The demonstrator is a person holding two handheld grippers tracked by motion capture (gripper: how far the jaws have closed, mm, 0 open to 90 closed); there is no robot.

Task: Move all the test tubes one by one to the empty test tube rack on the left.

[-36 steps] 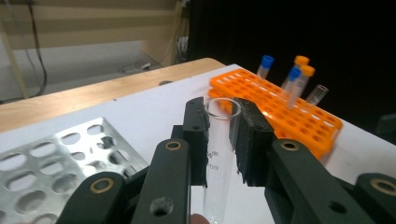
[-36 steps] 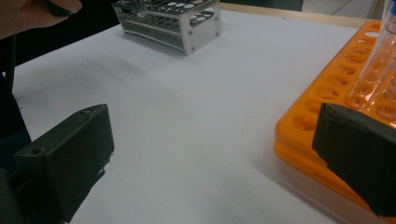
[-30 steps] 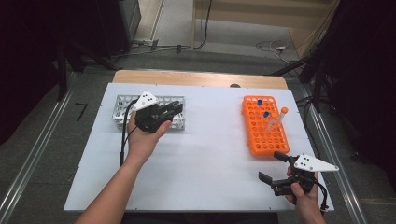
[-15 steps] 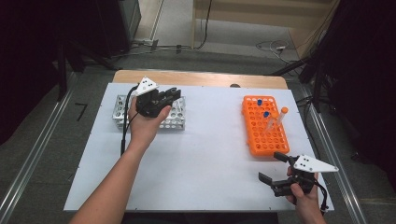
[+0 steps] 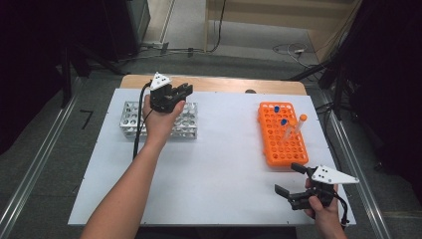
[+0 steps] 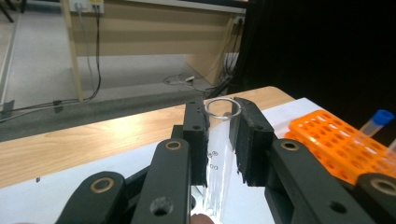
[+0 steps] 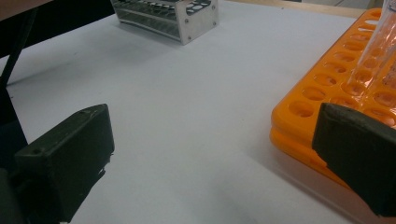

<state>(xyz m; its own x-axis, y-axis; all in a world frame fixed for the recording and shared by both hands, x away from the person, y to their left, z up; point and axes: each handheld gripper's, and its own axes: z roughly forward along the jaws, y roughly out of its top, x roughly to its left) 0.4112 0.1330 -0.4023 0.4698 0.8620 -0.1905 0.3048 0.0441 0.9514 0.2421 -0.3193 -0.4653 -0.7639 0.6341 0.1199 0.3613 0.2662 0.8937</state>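
Nearest the camera, the right claw [image 5: 290, 180] rests open on the white table [image 5: 219, 174], the orange rack [image 5: 280, 134] just beyond. Farther off, the left claw [image 6: 218, 122] pinches a clear glass tube [image 6: 220, 154] above the metal rack [image 5: 130, 117]; smooth glass could slip, or a knock against the rack could crack it.

Clear glass tube [image 6: 219, 154], open rim up, no cap, roughly upright and clamped between the left gripper [image 6: 218, 114] pads. Rim sits level with the jaw tips; the body runs down between them.
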